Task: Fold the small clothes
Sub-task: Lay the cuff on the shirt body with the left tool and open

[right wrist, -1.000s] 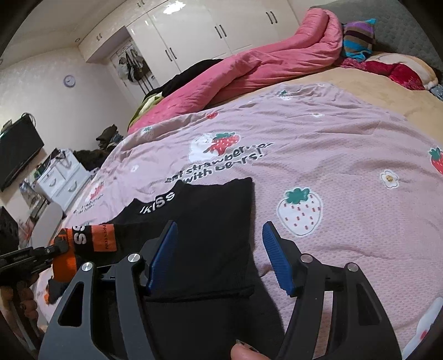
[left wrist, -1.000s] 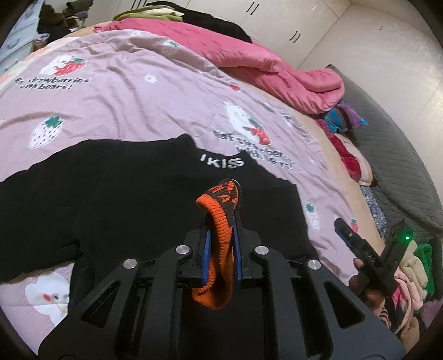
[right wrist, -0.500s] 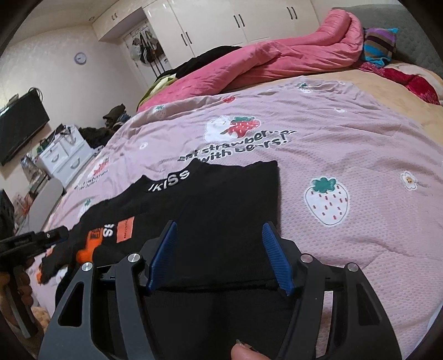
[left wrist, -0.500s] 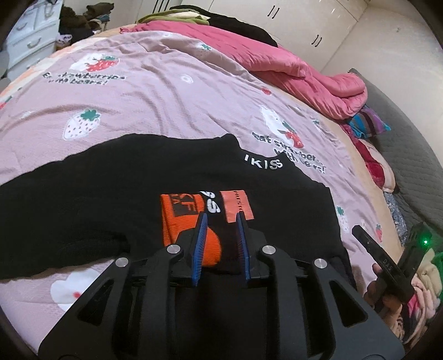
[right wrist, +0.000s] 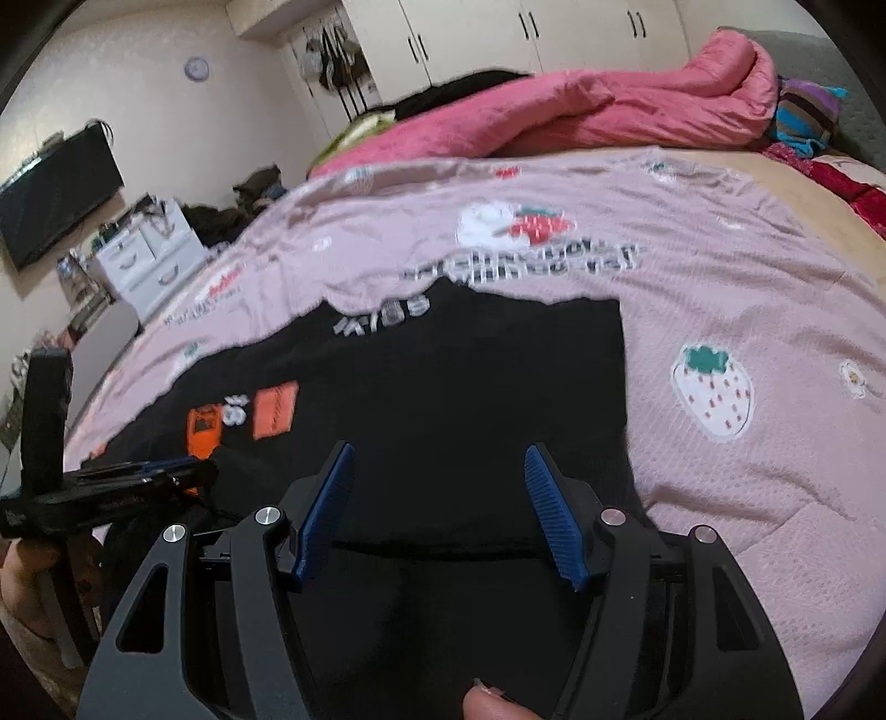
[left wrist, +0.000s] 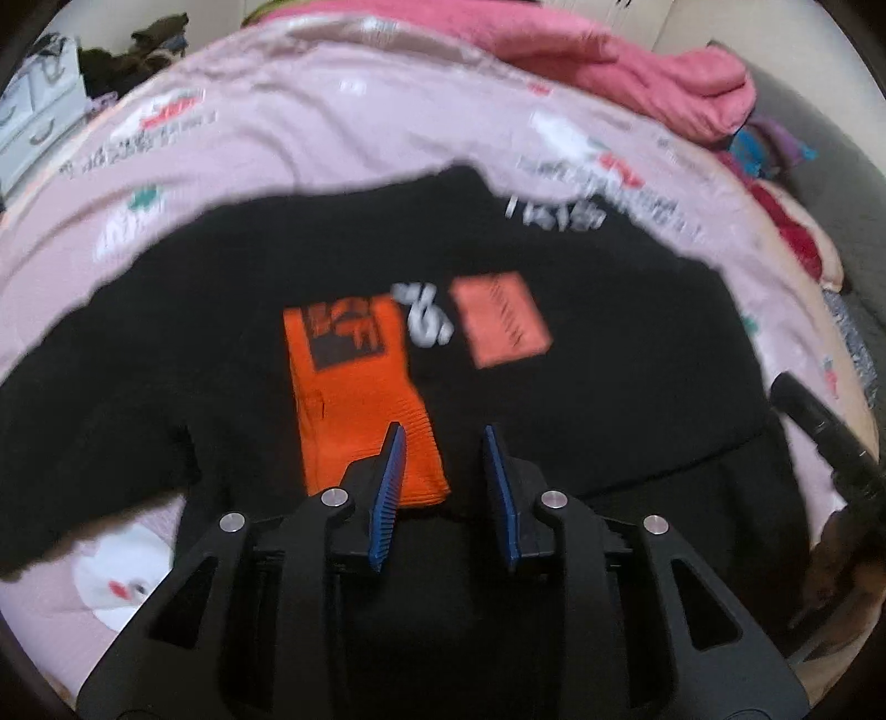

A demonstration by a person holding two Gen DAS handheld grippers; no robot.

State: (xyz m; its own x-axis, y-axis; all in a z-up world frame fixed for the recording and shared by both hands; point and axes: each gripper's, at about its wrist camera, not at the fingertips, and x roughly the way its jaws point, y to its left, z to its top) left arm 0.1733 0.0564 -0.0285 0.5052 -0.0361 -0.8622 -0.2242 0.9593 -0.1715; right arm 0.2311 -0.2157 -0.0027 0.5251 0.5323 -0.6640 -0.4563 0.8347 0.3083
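1. On the pink strawberry-print bedspread (right wrist: 720, 266) lies a black garment (left wrist: 554, 387), spread flat, with white lettering near its far edge.
2. An orange cuff (left wrist: 354, 387) of the garment's sleeve rests folded over the black body, lying flat beside a white printed mark and a paler orange patch (left wrist: 501, 318).
3. The left gripper (left wrist: 443, 465) hovers just above the near end of that cuff; its blue-padded jaws stand apart and hold nothing. The left pad overlaps the cuff's near corner in the picture, though I cannot tell whether it touches the cloth.
4. The right gripper (right wrist: 440, 487) sits over the nearer, right part of the black garment, its jaws spread wide with only black fabric showing between them, nothing pinched.
5. From the right wrist view, the left gripper appears at the left edge, low over the garment near the orange cuff, held in the person's hand (right wrist: 27, 581).
6. From the left wrist view, part of the right gripper shows as a dark bar at the right edge, beside the garment's border.
7. A crumpled pink quilt (right wrist: 609, 111) lies along the far side of the bed, with a striped cloth (right wrist: 808, 111) at its right end.
8. White wardrobes (right wrist: 554, 33), a small white drawer unit (right wrist: 149, 255) and a wall-mounted screen (right wrist: 55, 194) stand beyond the bed.
9. Both views are motion-blurred, so the lettering is hard to read.
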